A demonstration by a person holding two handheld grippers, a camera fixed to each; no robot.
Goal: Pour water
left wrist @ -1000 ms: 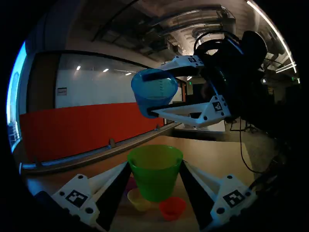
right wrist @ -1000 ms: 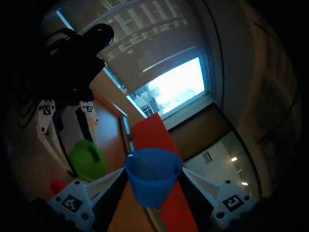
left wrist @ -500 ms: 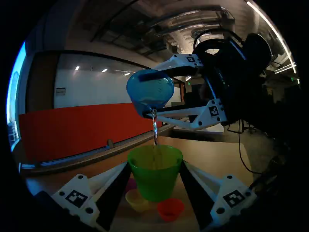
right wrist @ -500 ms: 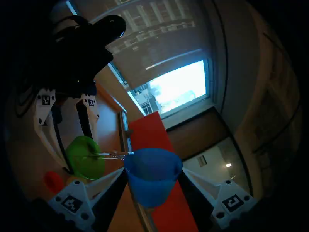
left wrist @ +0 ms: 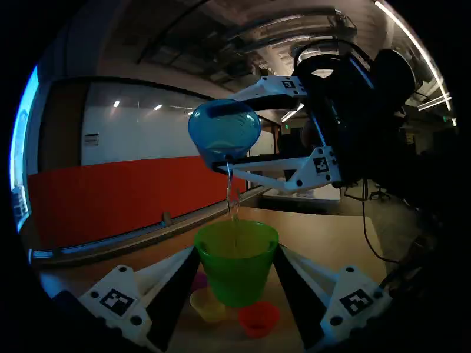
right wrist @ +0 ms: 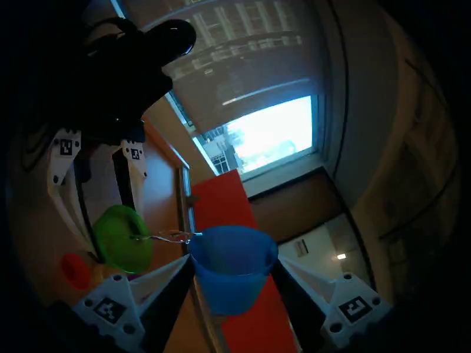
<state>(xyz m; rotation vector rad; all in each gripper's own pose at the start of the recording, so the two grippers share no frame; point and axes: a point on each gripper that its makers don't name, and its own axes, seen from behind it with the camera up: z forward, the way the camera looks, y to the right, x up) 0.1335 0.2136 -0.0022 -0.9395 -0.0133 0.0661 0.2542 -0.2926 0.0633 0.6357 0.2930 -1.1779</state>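
My left gripper (left wrist: pixel 236 267) is shut on a green cup (left wrist: pixel 236 262), held upright just above the wooden table (left wrist: pixel 329 235). Above it, my right gripper (left wrist: pixel 235 138) is shut on a blue cup (left wrist: pixel 224 132) that is tipped over on its side. A thin stream of water (left wrist: pixel 231 194) falls from the blue cup's rim into the green cup. In the right gripper view the blue cup (right wrist: pixel 232 276) sits between my right gripper's fingers (right wrist: pixel 232 276), and the water (right wrist: pixel 168 236) arcs toward the green cup (right wrist: pixel 120 238) held by the left gripper (right wrist: pixel 106 238).
Small yellow (left wrist: pixel 207 303), orange (left wrist: pixel 259 317) and purple (left wrist: pixel 199 279) cups stand on the table under the green cup. An orange wall panel (left wrist: pixel 118 194) and a rail run along the table's far edge. A bright window (right wrist: pixel 265 135) lies beyond.
The blue cup has tipped further over. Water began to run from it into the green cup half a second ago and still runs. The green cup has stayed in place.
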